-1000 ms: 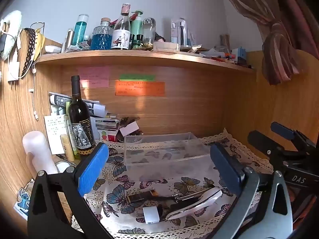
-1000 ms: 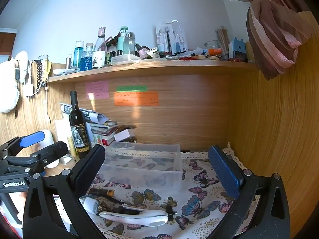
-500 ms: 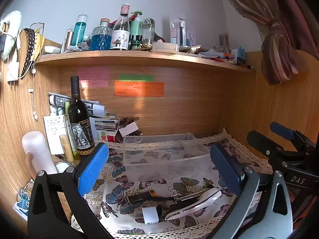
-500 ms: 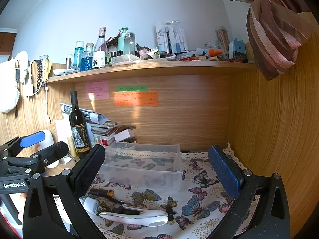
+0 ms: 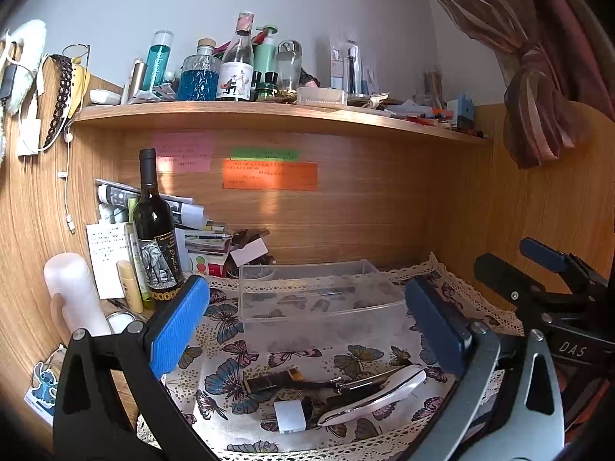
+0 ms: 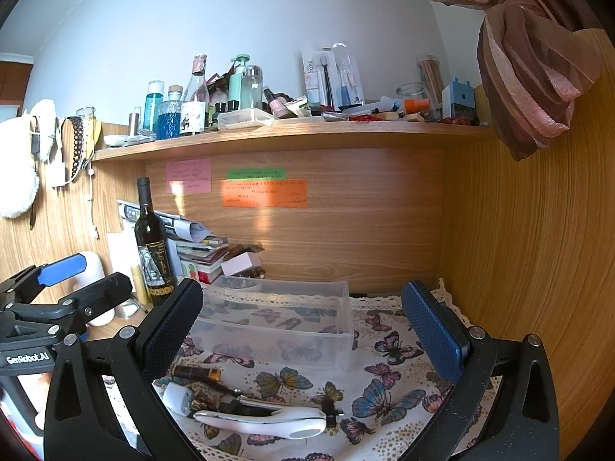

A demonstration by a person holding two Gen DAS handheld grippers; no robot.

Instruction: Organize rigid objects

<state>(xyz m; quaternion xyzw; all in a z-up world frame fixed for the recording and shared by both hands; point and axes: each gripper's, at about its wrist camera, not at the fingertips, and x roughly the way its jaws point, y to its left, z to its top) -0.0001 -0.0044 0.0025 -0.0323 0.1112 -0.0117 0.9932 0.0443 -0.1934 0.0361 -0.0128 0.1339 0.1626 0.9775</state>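
Note:
A clear plastic box (image 5: 319,292) (image 6: 276,326) stands on the butterfly cloth (image 5: 230,345) (image 6: 384,384) against the wooden back wall. In front of it lies a small pile: a white-handled tool (image 5: 376,395) (image 6: 265,420), a dark tube with a gold band (image 5: 273,380) (image 6: 196,372) and a small bottle with a white cap (image 5: 290,417) (image 6: 178,399). My left gripper (image 5: 307,330) is open and empty above the pile. My right gripper (image 6: 303,334) is open and empty, to the right of the left one.
A dark wine bottle (image 5: 155,230) (image 6: 152,246), papers, books and a white pump bottle (image 5: 73,296) stand at the left. An upper shelf (image 5: 269,113) holds several bottles and clutter. A wooden side wall (image 6: 538,249) and tied curtain (image 6: 530,69) close the right.
Both grippers have stayed almost still; the view in the left wrist camera has shifted only slightly. Nothing was picked up or let go.

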